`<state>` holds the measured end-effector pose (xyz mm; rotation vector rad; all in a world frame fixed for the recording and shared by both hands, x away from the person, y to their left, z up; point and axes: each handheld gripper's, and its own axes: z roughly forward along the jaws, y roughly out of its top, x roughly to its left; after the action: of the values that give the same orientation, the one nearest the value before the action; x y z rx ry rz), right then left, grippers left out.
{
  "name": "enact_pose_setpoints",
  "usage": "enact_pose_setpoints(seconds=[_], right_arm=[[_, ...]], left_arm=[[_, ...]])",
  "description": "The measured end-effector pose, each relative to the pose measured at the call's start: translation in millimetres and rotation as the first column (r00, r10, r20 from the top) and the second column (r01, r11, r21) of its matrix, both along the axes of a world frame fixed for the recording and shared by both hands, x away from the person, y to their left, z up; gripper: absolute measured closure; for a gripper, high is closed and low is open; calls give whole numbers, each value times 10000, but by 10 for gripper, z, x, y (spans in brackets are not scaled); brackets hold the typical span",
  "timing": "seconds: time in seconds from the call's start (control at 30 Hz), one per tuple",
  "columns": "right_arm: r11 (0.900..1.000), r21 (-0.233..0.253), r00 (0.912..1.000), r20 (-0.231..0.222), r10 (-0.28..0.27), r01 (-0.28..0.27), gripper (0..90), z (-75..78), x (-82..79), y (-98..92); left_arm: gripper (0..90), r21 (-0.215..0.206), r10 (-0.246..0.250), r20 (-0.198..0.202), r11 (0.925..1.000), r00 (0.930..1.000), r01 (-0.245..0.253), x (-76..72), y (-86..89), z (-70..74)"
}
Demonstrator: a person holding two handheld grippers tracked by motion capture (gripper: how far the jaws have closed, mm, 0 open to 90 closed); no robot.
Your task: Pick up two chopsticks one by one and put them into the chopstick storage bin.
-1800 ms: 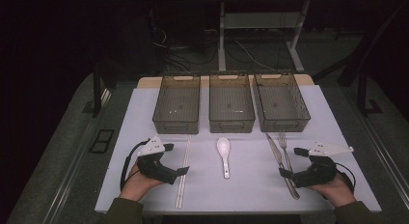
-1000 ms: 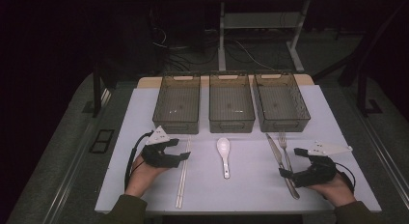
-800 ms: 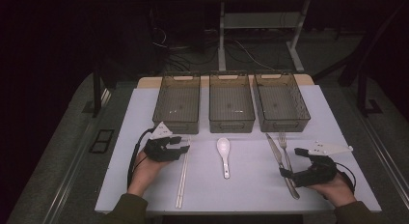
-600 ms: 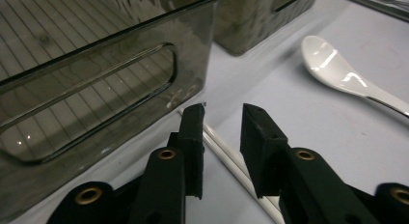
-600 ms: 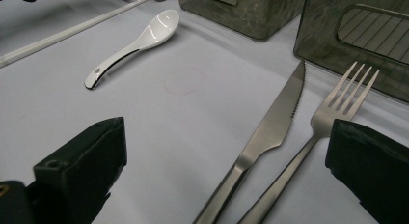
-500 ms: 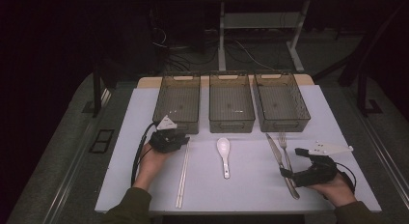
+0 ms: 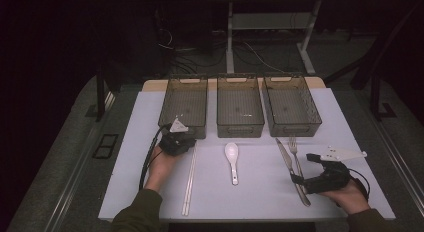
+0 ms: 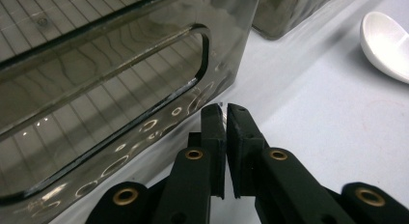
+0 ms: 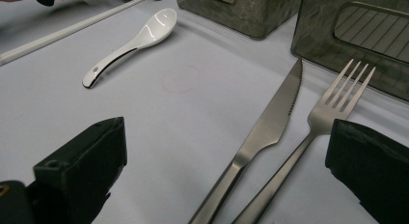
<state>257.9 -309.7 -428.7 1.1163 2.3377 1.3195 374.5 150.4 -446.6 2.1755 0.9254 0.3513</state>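
- Table (image 7: 350, 122): had a white top that carried three baskets in a row at its far edge and cutlery in a row nearer the person.
- Left basket (image 7: 186, 103): smoky clear plastic with a ribbed floor and a slot handle in its near wall. Nothing lay in it as far as the high view showed.
- Middle basket (image 7: 240, 104): same make, set just at 3 o'clock of the left basket. No contents were discernible.
- Right basket (image 7: 291, 103): same make, at 3 o'clock of the middle one. No contents were discernible.
- Chopsticks (image 7: 189, 178): a white pair that lay together, running from the near edge of the table toward 12 o'clock, with their far tips just before the left basket's near wall.
- Left gripper (image 7: 176, 142): sat at the far tips of the chopsticks, just before the left basket. In the left gripper view its jaws were pinched nearly together on a thin pale tip, apparently the chopsticks.
- Spoon (image 7: 232, 155): white ceramic, lay at 3 o'clock of the chopsticks with its bowl toward the middle basket.
- Knife (image 7: 291, 168): steel, lay at 3 o'clock of the spoon with its blade toward the right basket.
- Fork (image 7: 296, 154): steel, lay just beside the knife at its 3 o'clock, tines toward the right basket.
- Right gripper (image 7: 300, 181): rested at the handles of the knife and fork with its jaws spread wide, gripping nothing.
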Motion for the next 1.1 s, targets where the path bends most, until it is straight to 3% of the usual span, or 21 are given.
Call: enact_pose_setpoints(seconds=[0.2, 1.1], right_arm=[[10000, 3, 10000, -7, 0, 0, 8, 0, 1, -1], [10000, -17, 10000, -58, -11, 11, 8, -5, 6, -2]], left_arm=[[868, 203, -62, -40, 9998, 10000, 63, 23, -44, -21], [888, 72, -958, -168, 9954, 9953, 959, 22, -317, -28]])
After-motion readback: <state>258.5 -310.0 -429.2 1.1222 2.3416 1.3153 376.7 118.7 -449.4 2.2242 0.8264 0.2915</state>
